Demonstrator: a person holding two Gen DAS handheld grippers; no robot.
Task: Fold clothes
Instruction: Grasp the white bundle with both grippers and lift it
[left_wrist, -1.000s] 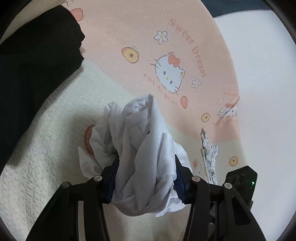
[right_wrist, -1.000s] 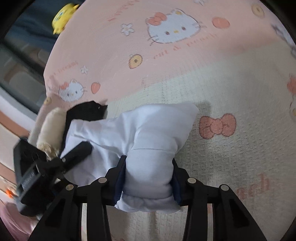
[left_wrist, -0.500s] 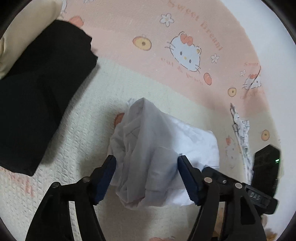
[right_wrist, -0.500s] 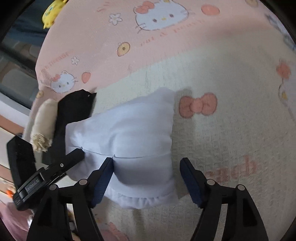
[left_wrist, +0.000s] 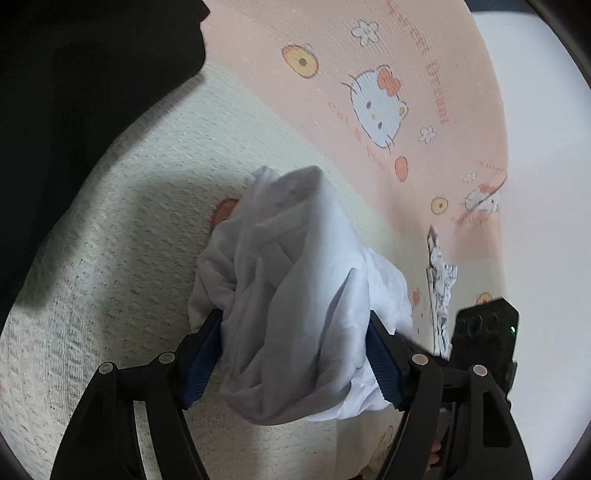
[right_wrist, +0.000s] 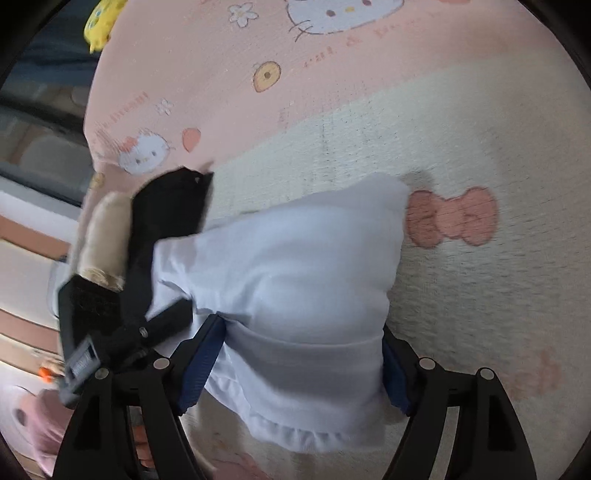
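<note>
A bunched white garment (left_wrist: 288, 258) rests on the cream and pink cartoon-cat blanket (left_wrist: 110, 295). My left gripper (left_wrist: 290, 332) grips one end of it, both blue pads pressed into the cloth. In the right wrist view the same white garment (right_wrist: 288, 258) looks like a thick folded bundle. My right gripper (right_wrist: 301, 328) squeezes its near end, and the cloth fills the wide gap between the pads. Each view shows the other gripper's black body at the garment's far end.
A folded black garment (left_wrist: 74, 110) lies at the upper left, seen again as black cloth (right_wrist: 173, 206) beside a beige roll (right_wrist: 107, 236). A patterned strip (left_wrist: 441, 280) lies at the right. A yellow toy (right_wrist: 101, 18) sits beyond the bed edge.
Both grippers held the garment, spread apart around it half a second ago, and now press on it again. The bundle is bunched up once more, and the right view is blurred by motion.
</note>
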